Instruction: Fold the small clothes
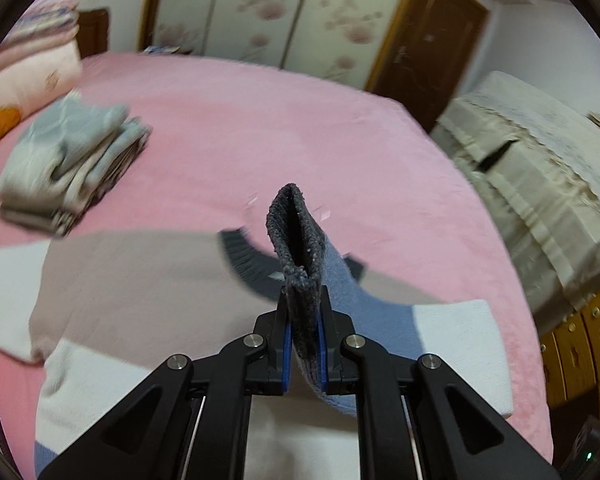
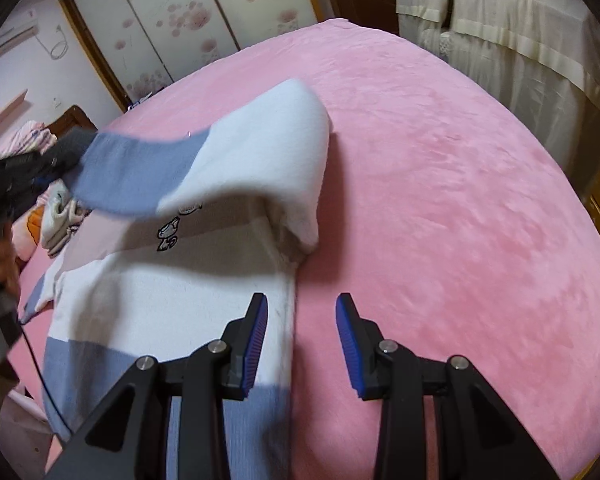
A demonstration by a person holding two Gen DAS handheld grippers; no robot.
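A small sweater (image 2: 172, 304) in white, beige and blue-grey lies flat on the pink bed (image 2: 440, 184). My left gripper (image 1: 304, 312) is shut on the dark grey cuff (image 1: 296, 248) of one sleeve. In the right wrist view that sleeve (image 2: 204, 160) hangs lifted and stretched leftward over the sweater's body, toward my left gripper (image 2: 40, 168) at the left edge. My right gripper (image 2: 302, 304) stands open just above the sweater's right edge, with nothing between its pads. A dark ribbed collar (image 1: 240, 256) shows in the left wrist view.
A stack of folded clothes (image 1: 72, 164) sits on the bed's far left, beside a pillow (image 1: 24, 92). A cloth-covered piece of furniture (image 1: 540, 192) and wooden drawers (image 1: 580, 344) stand past the bed's right edge. Wardrobe doors (image 1: 268, 12) line the back wall.
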